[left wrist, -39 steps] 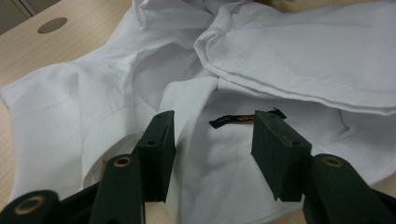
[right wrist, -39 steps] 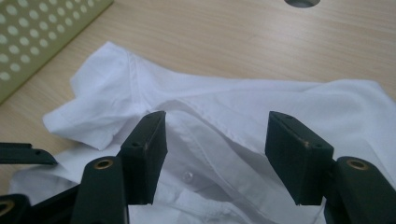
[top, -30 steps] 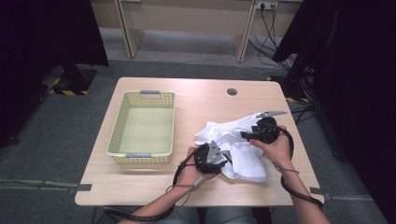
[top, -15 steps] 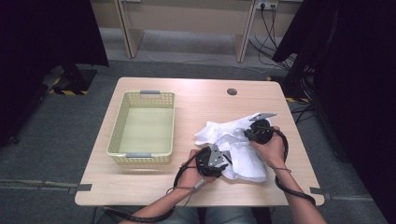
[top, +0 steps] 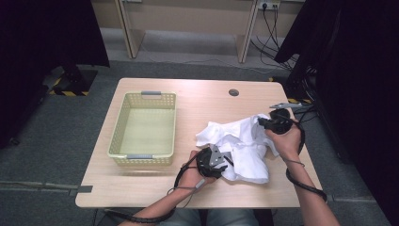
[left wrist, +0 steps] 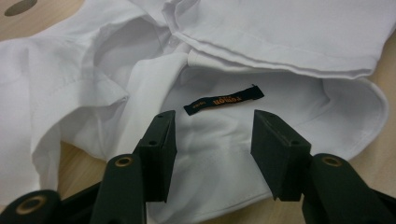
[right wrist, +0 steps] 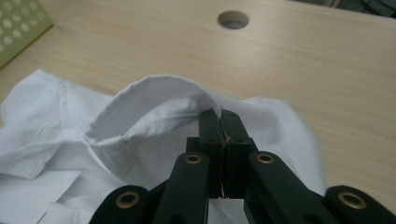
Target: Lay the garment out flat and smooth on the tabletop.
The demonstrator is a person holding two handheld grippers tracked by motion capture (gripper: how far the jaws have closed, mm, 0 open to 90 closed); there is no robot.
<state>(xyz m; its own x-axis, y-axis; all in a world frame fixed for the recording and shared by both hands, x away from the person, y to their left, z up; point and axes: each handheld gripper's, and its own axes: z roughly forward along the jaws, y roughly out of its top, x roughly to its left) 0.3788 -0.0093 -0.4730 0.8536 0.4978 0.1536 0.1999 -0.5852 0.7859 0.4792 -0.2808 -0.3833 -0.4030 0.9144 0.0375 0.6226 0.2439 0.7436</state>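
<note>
Wooden table (top: 202, 101), grey carpet floor (top: 56, 141), dark curtains (top: 42, 33) around

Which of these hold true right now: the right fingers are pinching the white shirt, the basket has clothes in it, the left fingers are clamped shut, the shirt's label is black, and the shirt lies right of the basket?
1. The right gripper has its fingers closed on the white shirt. True.
2. The basket has clothes in it. False: nothing lies in it.
3. The left gripper has its fingers clamped shut. False: they stand apart over the shirt.
4. The label is black. True.
5. The shirt lies right of the basket in the high view. True.
</note>
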